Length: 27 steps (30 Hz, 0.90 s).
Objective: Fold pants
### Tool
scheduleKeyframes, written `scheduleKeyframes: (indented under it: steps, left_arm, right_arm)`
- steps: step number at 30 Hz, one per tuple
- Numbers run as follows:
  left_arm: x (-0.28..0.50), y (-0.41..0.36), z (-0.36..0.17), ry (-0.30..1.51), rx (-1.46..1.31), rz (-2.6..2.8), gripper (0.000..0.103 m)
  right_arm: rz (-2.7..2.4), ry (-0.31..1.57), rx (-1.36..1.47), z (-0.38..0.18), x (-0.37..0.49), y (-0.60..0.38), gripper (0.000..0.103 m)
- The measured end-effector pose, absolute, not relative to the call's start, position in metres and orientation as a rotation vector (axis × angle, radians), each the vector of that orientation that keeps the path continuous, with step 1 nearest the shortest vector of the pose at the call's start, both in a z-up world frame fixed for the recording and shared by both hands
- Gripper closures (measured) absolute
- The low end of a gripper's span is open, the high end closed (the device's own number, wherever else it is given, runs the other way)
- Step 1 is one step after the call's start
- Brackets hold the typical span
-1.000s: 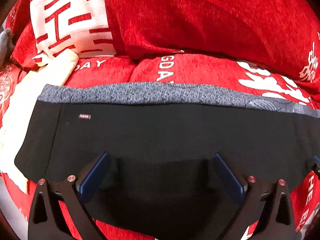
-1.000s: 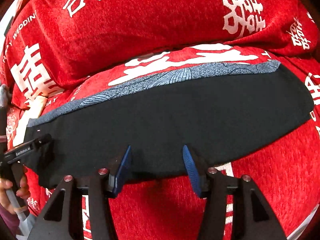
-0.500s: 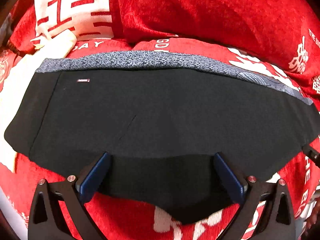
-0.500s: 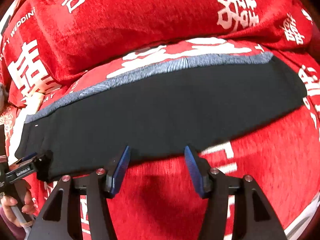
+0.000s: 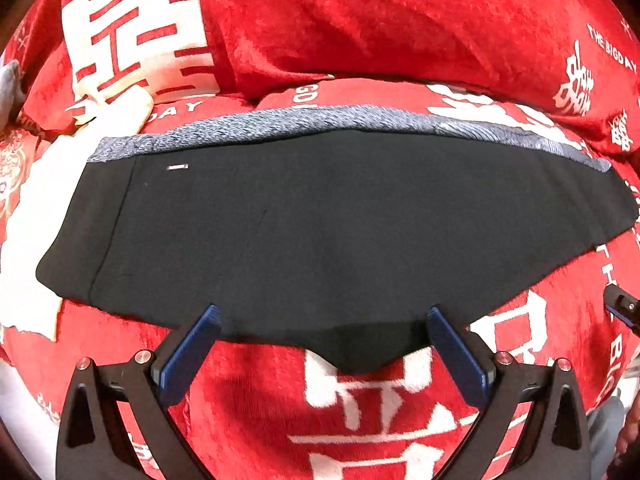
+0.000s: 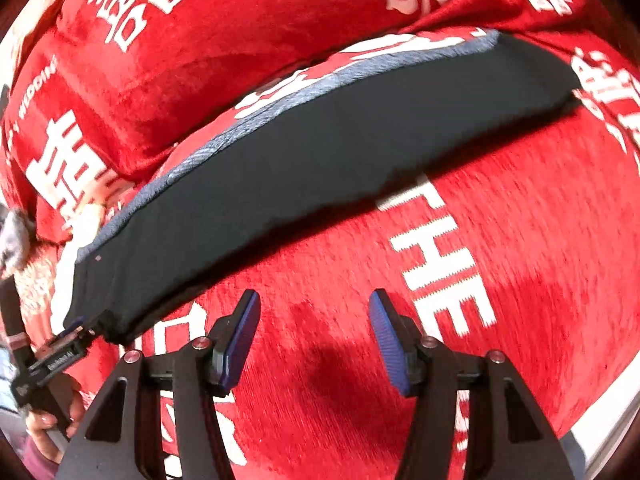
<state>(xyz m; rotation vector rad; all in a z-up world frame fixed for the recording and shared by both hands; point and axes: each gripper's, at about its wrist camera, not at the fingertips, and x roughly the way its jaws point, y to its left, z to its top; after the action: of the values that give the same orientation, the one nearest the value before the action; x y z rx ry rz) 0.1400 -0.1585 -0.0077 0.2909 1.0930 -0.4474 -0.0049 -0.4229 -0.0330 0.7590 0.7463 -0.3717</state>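
The black pants point(image 5: 320, 220) lie folded into a long flat strip across the red bedspread point(image 5: 380, 420), with a grey band point(image 5: 340, 122) along their far edge. My left gripper point(image 5: 323, 314) stands open at the pants' near edge. A small point of black cloth lies between its blue pads point(image 5: 188, 352), untouched. In the right wrist view the pants point(image 6: 320, 152) run diagonally. My right gripper point(image 6: 314, 296) is open over bare red cover, a little short of the cloth. A hand point(image 6: 44, 416) holds the left gripper point(image 6: 60, 348) by the pants' left end.
A bulky red quilt with white characters point(image 5: 360, 20) is heaped behind the pants. A cream cloth point(image 5: 32, 184) lies under their left end. The bed's pale edge point(image 6: 600, 420) shows at the lower right. The right gripper's tip point(image 5: 622, 308) pokes in at the right.
Both grippers have drawn back toward the near side. The left one went from over the cloth to its near edge. The right one has rolled and now sits over bare bedspread.
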Motion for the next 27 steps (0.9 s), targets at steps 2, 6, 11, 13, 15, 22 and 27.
scheduleKeyframes:
  steps: [2,6,11,13,15,22,27]
  left_arm:
    - [0.136,-0.168,-0.007,1.100,0.308,-0.449,0.000]
    - [0.123,-0.193,-0.001,1.078,0.358,-0.464,0.000]
    - [0.108,-0.238,0.002,1.068,0.430,-0.512,0.000]
    - [0.104,-0.255,0.002,1.061,0.450,-0.524,0.000]
    - [0.101,-0.269,0.002,1.055,0.465,-0.536,0.000]
    - [0.090,-0.311,0.000,1.039,0.520,-0.575,0.000]
    - [0.087,-0.331,-0.003,1.040,0.541,-0.586,0.000]
  right_arm:
    - [-0.353,0.718,0.806,-0.039,-0.016,-0.426,0.042]
    - [-0.316,0.682,0.837,-0.043,-0.033,-0.428,0.042]
    - [-0.294,0.617,0.909,-0.046,-0.053,-0.446,0.041]
    - [-0.283,0.590,0.941,-0.049,-0.060,-0.456,0.040]
    - [-0.276,0.573,0.964,-0.053,-0.066,-0.463,0.040]
    - [-0.199,0.494,1.060,-0.061,-0.079,-0.484,0.039]
    - [-0.188,0.438,1.088,-0.060,-0.083,-0.501,0.039]
